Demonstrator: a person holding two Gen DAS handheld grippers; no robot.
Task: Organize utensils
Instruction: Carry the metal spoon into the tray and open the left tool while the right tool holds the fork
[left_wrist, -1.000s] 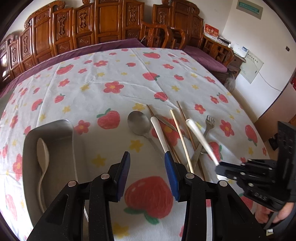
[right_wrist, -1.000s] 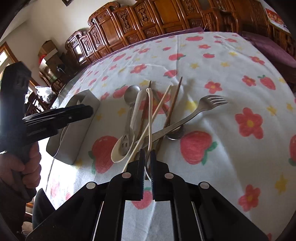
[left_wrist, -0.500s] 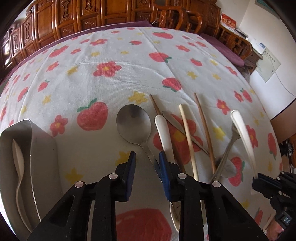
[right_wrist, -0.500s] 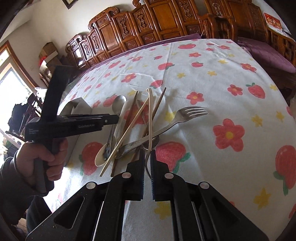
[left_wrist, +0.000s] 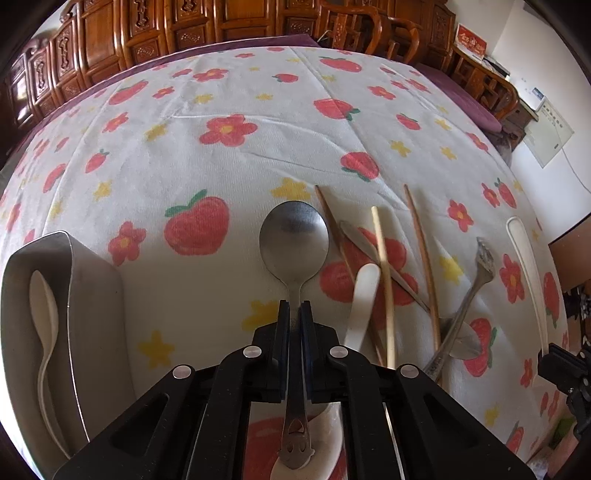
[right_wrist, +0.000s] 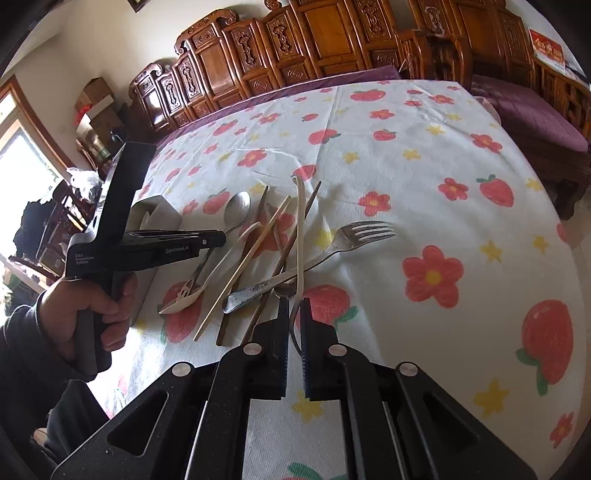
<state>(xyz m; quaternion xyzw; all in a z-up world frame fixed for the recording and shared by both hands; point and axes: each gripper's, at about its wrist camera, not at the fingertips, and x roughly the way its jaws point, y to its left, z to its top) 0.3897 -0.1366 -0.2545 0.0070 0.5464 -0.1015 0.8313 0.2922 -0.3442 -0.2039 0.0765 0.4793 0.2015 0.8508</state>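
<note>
Between the left gripper's (left_wrist: 294, 308) jaws: neck of the steel spoon (left_wrist: 294, 238), bowl pointing away, handle end running back under the gripper body. Jaws have just been closing and are now clenched on it. Spoon looks to lie on the table (left_wrist: 221, 155) yet; lift not confirmed.

Right gripper (right_wrist: 294, 308): jaws clenched on the near end of a white spoon (right_wrist: 300, 229), which sticks out ahead of them, raised over the pile.

Ahead of the right jaws, on the table: fork (right_wrist: 332, 247), pale chopstick (right_wrist: 243, 266), two brown chopsticks (right_wrist: 284, 254), another white spoon (right_wrist: 207, 284) and a second steel spoon, its bowl (left_wrist: 463, 341) under the fork handle. All cross one another.

Left of the left jaws: grey tray (left_wrist: 94, 314), just beside the pile, one white spoon (left_wrist: 46, 321) already inside.

Step in hand, as judged: picking up. Each gripper has one spoon; sorting is at an early stage, most utensils loose.

Next move calls for: a straight lift of the steel spoon, since its handle end lies over the white spoon's bowl near the jaws and could drag it. Then carry left to the tray and lay it lengthwise. Right-hand spoon likely goes the same way; tray opening is narrow, so one gripper at a time.
</note>
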